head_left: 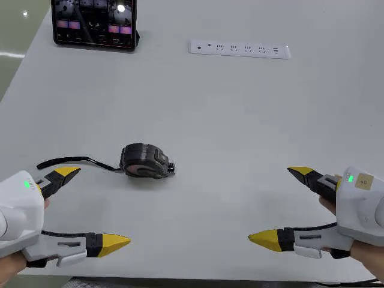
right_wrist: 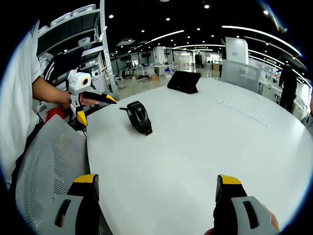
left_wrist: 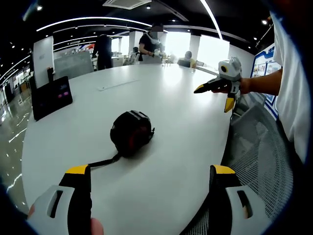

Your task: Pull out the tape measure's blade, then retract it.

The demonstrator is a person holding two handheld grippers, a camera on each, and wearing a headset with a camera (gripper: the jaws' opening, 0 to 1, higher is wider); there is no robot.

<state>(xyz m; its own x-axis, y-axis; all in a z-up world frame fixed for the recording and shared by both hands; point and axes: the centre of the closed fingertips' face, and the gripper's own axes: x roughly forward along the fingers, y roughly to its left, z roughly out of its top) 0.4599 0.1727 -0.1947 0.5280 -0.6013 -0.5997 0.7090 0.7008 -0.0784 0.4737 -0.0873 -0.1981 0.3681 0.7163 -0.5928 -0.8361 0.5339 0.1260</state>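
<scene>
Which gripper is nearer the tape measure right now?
Left. The left gripper sits open just left of the tape measure and nearer the person, one finger beside its strap. The right gripper, also open, is well off to its right.

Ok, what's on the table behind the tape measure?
Bare white table first, then a dark tablet propped up far left and a white power strip lying flat farther right. The tape measure hides the table patch directly beneath it.
</scene>
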